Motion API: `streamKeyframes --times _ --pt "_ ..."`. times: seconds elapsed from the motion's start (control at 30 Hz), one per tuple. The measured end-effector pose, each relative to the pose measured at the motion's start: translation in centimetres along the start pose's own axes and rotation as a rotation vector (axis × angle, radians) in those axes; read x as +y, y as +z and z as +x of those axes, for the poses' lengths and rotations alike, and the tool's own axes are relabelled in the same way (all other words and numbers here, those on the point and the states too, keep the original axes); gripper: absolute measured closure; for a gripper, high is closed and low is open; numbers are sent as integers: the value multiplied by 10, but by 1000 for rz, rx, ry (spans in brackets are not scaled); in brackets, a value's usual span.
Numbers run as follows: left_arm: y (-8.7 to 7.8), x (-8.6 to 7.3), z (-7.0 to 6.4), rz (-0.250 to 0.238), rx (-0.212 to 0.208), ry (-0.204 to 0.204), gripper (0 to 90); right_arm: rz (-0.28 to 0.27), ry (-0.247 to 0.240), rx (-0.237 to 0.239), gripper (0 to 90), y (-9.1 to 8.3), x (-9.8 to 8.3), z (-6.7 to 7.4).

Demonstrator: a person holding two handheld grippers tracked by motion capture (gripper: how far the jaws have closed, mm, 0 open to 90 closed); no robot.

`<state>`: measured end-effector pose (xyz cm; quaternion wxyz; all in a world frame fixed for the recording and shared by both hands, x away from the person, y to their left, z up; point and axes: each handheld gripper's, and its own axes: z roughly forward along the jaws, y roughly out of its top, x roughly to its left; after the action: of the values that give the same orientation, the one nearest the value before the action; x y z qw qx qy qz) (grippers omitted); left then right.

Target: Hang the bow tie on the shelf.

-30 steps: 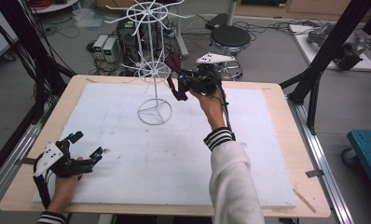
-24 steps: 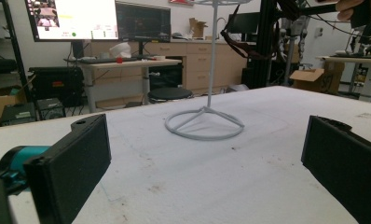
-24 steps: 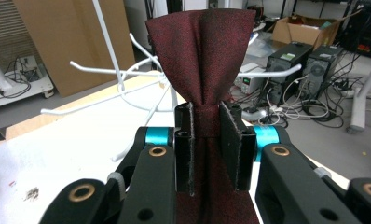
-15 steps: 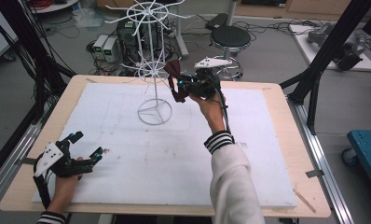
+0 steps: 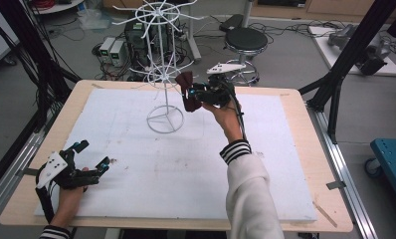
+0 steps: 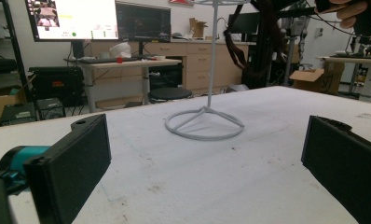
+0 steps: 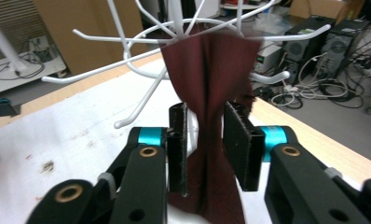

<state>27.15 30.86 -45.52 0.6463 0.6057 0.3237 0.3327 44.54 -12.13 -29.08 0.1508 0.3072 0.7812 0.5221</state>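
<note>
White foam-covered work surface [image 5: 136, 189] on a wooden table [image 5: 305, 149]. White wire rack with a ring base and tiers of hooked arms [image 5: 162, 74] stands far-centre on the board; its ring base also shows in the left gripper view [image 6: 204, 125].

Right gripper [image 5: 191, 93] held up off the board by the person's right hand [image 5: 226, 112], just right of the rack's lower tier of arms. Striped cuff and white sleeve [image 5: 248, 189] run back to the near edge. Right gripper view: the jaws of the right gripper [image 7: 204, 140] pinch a dark maroon piece of cloth [image 7: 209, 84], which bunches narrow between the pads and fans out above and below. Top edge of the cloth sits up against the rack's hooked arms [image 7: 127, 60]; I cannot tell whether it hangs on one. From the high view the cloth [image 5: 187, 87] is a dark fold at the gripper's tip, beside the rack's stem.

Left gripper [image 5: 94, 162] low at the near-left corner of the board, held in the left hand [image 5: 69, 194]. Left gripper view: its jaws [image 6: 204, 154] spread wide, nothing between them, bare board ahead.

Floor beyond the table: black round stool [image 5: 246, 40], computer boxes and cables [image 5: 114, 47].
</note>
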Motion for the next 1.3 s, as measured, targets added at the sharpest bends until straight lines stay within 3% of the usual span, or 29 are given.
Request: streamKeyframes --times 0.17,0.27,0.3,0.4,0.43,0.5,0.63,0.73,0.8,0.87,0.97,1.07,1.17,1.3 --pt "0 0 0 1 0 0 17 21 -16 11 592 -1 0 1" --pt "0 0 0 1 -1 -1 18 17 -15 -15 462 -3 0 1" --pt "0 0 0 5 -2 0 17 12 -14 -24 391 -5 0 0" --pt "0 0 0 2 0 -7 17 14 -13 -23 66 -9 -1 1" --pt "0 0 0 2 0 -6 17 25 -28 -39 8 -11 -1 3" --pt "0 0 0 2 1 -7 17 26 -67 -60 7 -18 1 6" --pt "0 0 1 1 0 -8 17 -26 -77 -23 7 -34 4 8" --pt "0 0 1 4 0 -8 17 -50 -71 -21 7 -46 4 6" --pt "0 0 0 7 -1 0 17 -100 -62 -24 7 -54 -1 7" --pt "0 0 0 6 -1 1 17 -95 -64 -19 7 -61 -9 6" --pt "0 0 0 7 -1 0 17 -99 -78 -15 7 -77 -24 6" --pt "0 0 0 7 0 -1 17 -139 -85 -25 7 -100 -46 8" --pt "0 0 0 6 -1 -1 17 -172 -97 -62 7 -122 -71 12" --pt "0 0 0 3 -1 4 17 -250 -72 -113 7 -150 -111 18"
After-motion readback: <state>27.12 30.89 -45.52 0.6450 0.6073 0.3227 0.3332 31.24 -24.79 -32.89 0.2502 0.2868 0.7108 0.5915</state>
